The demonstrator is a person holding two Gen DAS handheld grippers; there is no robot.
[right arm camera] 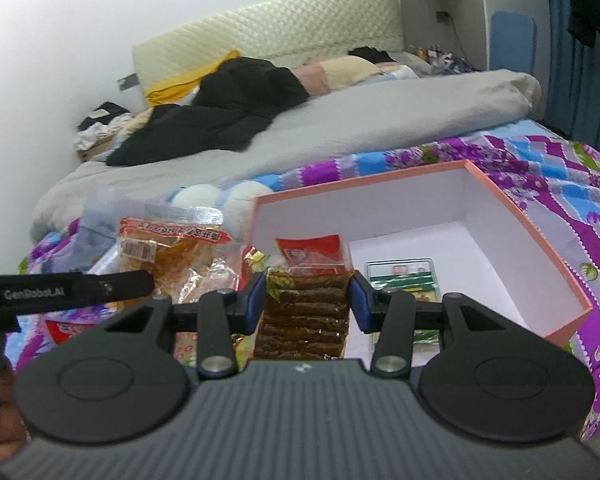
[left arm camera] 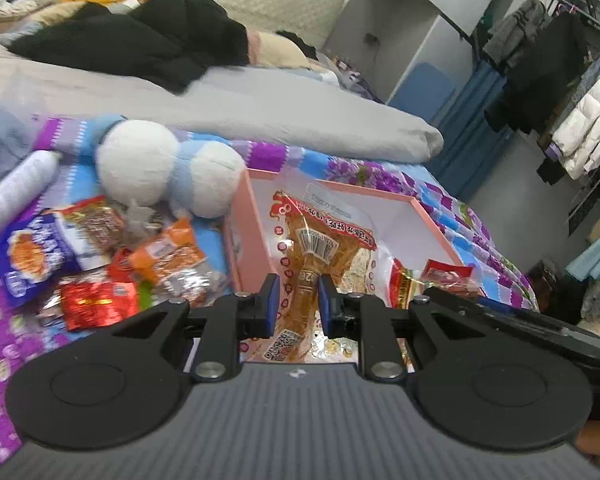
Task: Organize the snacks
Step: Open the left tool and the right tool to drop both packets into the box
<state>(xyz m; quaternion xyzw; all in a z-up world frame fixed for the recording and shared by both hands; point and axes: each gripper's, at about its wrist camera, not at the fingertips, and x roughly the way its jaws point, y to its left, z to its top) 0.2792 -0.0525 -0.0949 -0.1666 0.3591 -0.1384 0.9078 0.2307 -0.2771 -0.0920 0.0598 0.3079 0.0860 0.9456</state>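
My left gripper (left arm camera: pixel 298 300) is shut on a clear packet of yellow-brown snack with red trim (left arm camera: pixel 320 248), held over the near end of the pink box (left arm camera: pixel 432 216). The same packet (right arm camera: pixel 172 248) shows at the left of the right wrist view, just left of the box. My right gripper (right arm camera: pixel 310 300) is shut on a clear packet of dark brown sticks with a red top (right arm camera: pixel 306 308), held over the pink box (right arm camera: pixel 540 248). A green packet (right arm camera: pixel 404 276) lies on the box's white floor. Loose snacks lie left of the box: a purple packet (left arm camera: pixel 32 256), a red one (left arm camera: pixel 96 304) and an orange one (left arm camera: pixel 168 256).
The box and the snacks rest on a purple and blue flowered bedspread (left arm camera: pixel 440 196). A white and blue plush toy (left arm camera: pixel 168 168) and a white cylinder (left arm camera: pixel 16 188) lie behind the snack pile. A grey duvet (right arm camera: pixel 340 120) and black clothes (right arm camera: pixel 220 112) lie further back.
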